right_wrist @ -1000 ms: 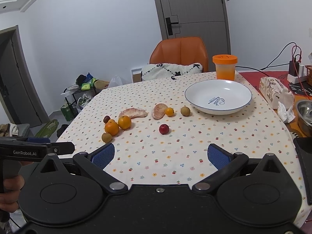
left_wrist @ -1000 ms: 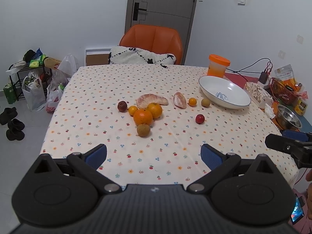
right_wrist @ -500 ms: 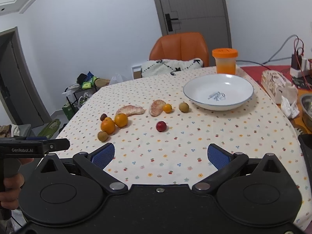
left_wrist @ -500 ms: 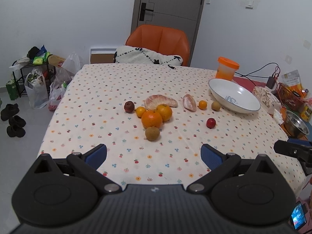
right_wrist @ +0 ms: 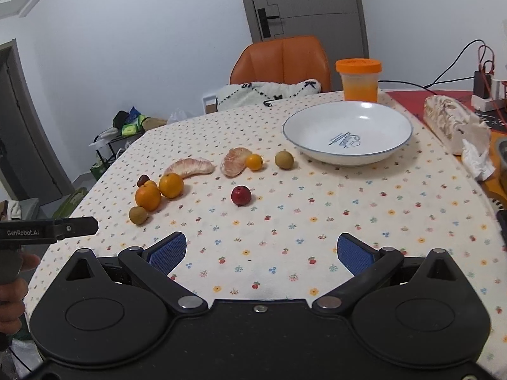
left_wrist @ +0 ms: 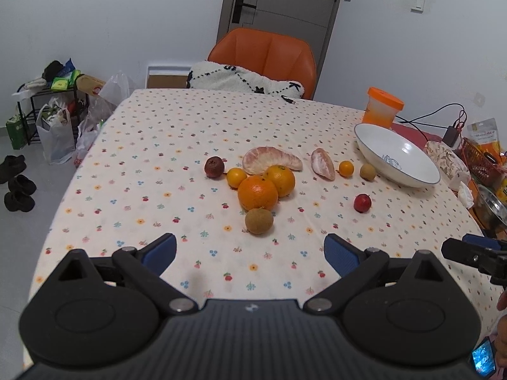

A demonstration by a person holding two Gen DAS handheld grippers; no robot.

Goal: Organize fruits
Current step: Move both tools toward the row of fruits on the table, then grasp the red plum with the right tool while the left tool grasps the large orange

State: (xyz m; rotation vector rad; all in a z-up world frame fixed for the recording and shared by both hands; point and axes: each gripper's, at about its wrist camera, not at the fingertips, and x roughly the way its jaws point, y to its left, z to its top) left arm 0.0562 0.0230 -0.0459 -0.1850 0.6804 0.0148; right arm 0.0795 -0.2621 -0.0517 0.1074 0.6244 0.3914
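Left wrist view: left gripper (left_wrist: 250, 250) jaws spread, empty, over table's near edge; right gripper (right_wrist: 259, 251) likewise spread w/ nothing between; fruits, e.g. big orange (left_wrist: 257, 193), brown fruit (left_wrist: 259, 220), red fruit (right_wrist: 241, 195), lie mid-table; white bowl (right_wrist: 393, 150) empty toward far right corner; prob. approach step; next: reach fwd, pinch one fruit.

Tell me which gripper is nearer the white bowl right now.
Right. The right gripper faces the bowl, which lies ahead and slightly to its right. The left gripper sits behind the orange cluster, with the bowl far off to its right.
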